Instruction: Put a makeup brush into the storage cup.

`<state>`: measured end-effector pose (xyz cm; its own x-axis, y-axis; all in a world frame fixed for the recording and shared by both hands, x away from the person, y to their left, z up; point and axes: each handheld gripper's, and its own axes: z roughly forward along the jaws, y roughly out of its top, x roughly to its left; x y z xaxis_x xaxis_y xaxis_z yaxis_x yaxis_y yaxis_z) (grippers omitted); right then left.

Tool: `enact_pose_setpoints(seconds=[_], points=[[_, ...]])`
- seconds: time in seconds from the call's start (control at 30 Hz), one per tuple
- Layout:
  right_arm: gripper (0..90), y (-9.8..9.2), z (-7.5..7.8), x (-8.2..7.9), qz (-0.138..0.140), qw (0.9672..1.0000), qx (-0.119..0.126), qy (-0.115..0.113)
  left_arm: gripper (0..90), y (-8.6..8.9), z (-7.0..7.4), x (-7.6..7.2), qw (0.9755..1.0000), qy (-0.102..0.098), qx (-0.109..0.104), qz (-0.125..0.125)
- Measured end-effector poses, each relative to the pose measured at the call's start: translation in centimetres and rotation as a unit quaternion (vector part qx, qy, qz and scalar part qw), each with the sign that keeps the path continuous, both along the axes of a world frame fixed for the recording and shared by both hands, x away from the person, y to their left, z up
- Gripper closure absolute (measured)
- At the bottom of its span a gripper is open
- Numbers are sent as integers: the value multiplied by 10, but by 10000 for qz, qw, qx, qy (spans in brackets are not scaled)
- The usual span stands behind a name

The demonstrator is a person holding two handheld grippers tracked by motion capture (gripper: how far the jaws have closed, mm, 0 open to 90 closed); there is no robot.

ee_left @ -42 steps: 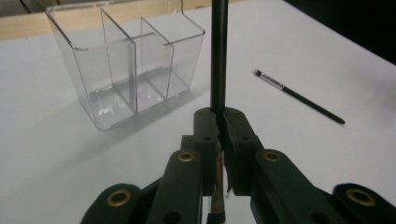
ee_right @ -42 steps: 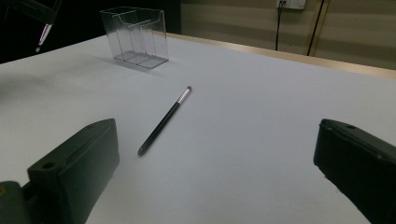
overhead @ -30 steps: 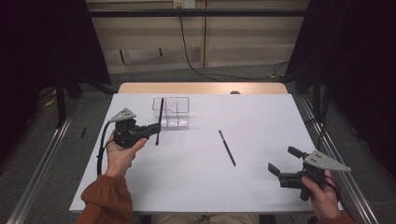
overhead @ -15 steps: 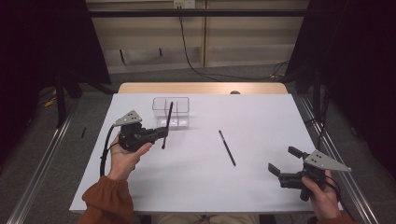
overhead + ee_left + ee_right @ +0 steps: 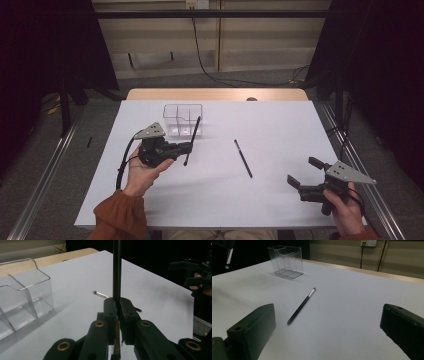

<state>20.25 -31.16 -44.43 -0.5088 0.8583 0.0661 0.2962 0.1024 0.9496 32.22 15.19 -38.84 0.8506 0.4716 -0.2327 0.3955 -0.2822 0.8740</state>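
Note:
My left gripper [image 5: 189, 147] is shut on a slim black makeup brush [image 5: 192, 135], held off the table just in front of the clear plastic organizer [image 5: 183, 119]. In the left gripper view the brush's handle [image 5: 116, 270] rises straight up from between the closed jaws [image 5: 117, 306], and its lower end hangs below them. A second black brush [image 5: 243, 158] lies flat on the white table, right of centre. My right gripper [image 5: 301, 171] hovers open near the front right corner, nothing between its jaws [image 5: 328, 308], pointing toward the lying brush [image 5: 300, 307].
The organizer [image 5: 285, 261] has several compartments and stands at the back left of the white table [image 5: 280, 125]. A wooden strip [image 5: 215, 94] runs along the far edge. Dark curtains and metal rails flank both sides.
My left gripper has carried the held brush to the right, from the organizer's left side to its right front. The right gripper has stayed put.

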Motion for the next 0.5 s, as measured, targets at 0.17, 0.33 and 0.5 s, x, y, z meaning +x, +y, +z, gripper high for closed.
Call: enact_pose_setpoints(seconds=[0.17,0.33,0.5], points=[[0,0,0,0,-3,10000,8,1,848,-9,1,-3,9999,50,11,-155],[0,0,0,0,-2,10000,6,3,848,-20,2,-6,9995,25,105,-312],[0,0,0,0,0,10000,10,-2,848,-30,1,-6,9988,64,183,-448]])
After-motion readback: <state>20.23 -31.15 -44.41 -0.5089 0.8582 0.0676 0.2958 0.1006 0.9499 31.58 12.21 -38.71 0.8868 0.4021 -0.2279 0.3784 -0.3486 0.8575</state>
